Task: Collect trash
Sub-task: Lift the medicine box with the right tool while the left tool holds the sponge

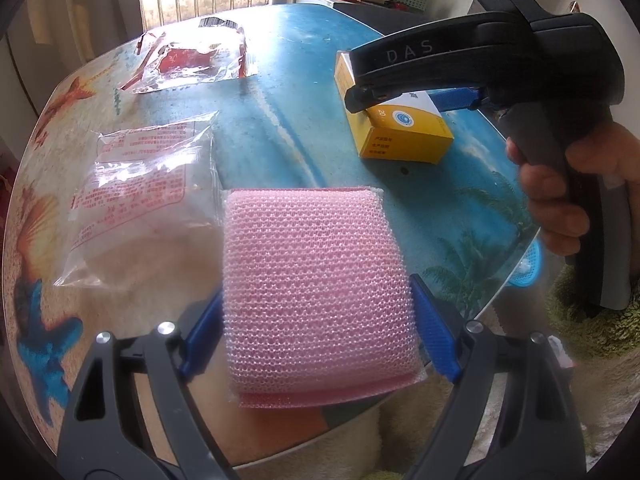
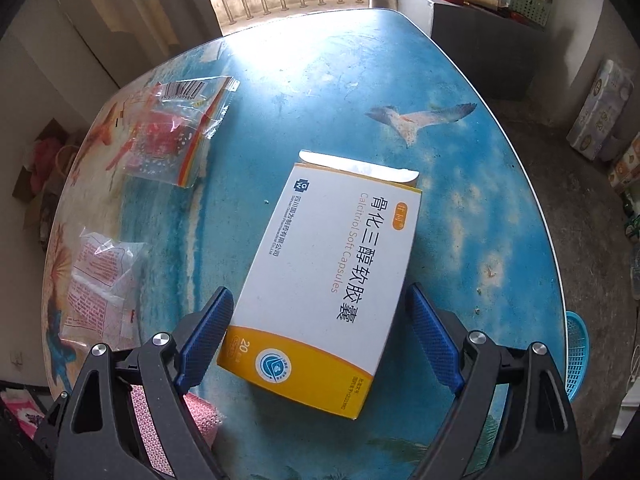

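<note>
A pink mesh sponge [image 1: 316, 292] sits between the blue pads of my left gripper [image 1: 318, 320], which is shut on it at the table's near edge. A white and yellow medicine box [image 2: 324, 276] lies on the table; it also shows in the left wrist view [image 1: 400, 132]. My right gripper [image 2: 320, 332] is open, its jaws on either side of the box's near end without touching it. A clear wrapper with red print [image 1: 144, 192] lies left of the sponge. A second clear wrapper with red inside [image 1: 188, 60] lies farther back.
The round table [image 2: 460, 184] has a blue sea print under glass. A blue plastic basket [image 2: 578, 352] sits below the table's right edge. A cabinet [image 2: 472, 36] with a red bottle stands behind the table. Boxes stand on the floor at right.
</note>
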`<control>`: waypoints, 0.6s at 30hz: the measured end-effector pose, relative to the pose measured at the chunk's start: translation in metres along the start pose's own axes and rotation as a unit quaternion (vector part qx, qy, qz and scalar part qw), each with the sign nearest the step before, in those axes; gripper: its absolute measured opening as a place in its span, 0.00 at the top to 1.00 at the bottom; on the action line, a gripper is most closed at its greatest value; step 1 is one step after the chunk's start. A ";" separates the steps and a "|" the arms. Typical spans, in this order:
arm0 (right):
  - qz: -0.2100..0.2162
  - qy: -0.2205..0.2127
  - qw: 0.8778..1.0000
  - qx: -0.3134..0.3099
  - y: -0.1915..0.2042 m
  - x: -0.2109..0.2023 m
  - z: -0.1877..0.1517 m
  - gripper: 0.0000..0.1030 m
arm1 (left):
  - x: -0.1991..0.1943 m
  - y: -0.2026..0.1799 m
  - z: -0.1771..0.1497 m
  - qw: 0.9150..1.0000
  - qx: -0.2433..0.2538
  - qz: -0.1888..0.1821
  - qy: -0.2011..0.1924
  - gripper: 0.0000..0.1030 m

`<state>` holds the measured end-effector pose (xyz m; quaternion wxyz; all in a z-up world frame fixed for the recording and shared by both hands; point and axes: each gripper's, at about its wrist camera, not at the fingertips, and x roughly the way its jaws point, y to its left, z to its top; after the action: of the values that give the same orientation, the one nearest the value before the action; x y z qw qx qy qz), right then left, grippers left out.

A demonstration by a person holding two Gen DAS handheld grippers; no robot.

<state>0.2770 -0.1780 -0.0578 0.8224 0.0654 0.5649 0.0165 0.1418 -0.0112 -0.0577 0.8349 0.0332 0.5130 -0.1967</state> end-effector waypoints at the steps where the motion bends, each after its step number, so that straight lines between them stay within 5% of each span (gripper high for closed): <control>1: 0.002 -0.001 1.000 -0.001 -0.003 -0.003 -0.003 0.26 | 0.000 0.000 0.000 1.000 0.000 0.001 0.000 0.21; 18: 0.019 -0.016 0.999 0.043 -0.063 -0.044 -0.079 0.27 | 0.004 -0.006 0.000 1.000 0.011 0.027 0.000 0.21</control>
<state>0.1846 -0.2379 -0.0532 0.8276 0.1116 0.5501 0.0065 0.1417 -0.0179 -0.0605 0.8395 0.0563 0.5096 -0.1799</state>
